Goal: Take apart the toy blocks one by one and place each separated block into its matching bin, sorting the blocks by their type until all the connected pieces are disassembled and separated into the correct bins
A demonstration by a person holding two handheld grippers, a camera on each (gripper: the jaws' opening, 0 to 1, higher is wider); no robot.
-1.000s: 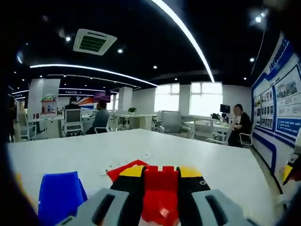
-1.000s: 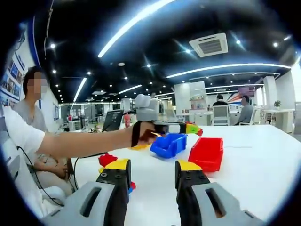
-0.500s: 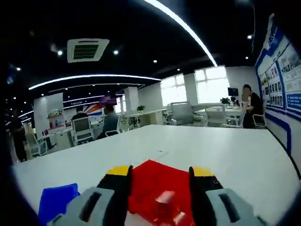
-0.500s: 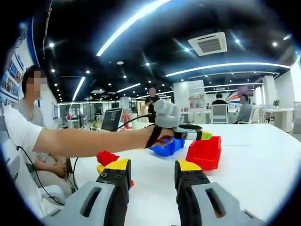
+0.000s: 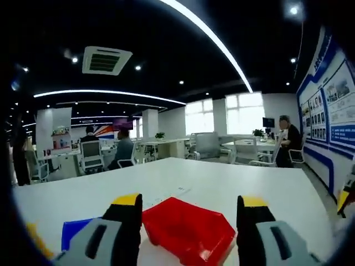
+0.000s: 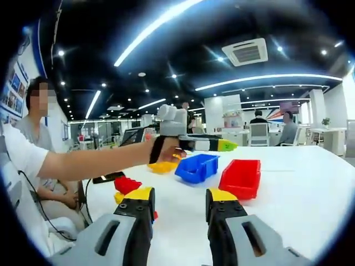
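While the left gripper [image 5: 188, 221] hangs with jaws spread and empty above the red bin [image 5: 188, 231], sorting remains unfinished. Connected blocks [image 6: 126, 187] lie on the table [image 6: 310, 183] near the right gripper [image 6: 178, 213], also spread and empty.

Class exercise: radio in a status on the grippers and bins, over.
Left gripper open, empty, above red bin. Right gripper open, empty. Blue bin beside red; loose blocks waiting on the table. Nothing obstructing.

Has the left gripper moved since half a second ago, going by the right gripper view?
Yes. The left gripper was low over the red bin; now it is higher and back toward the person, above the blue bin.
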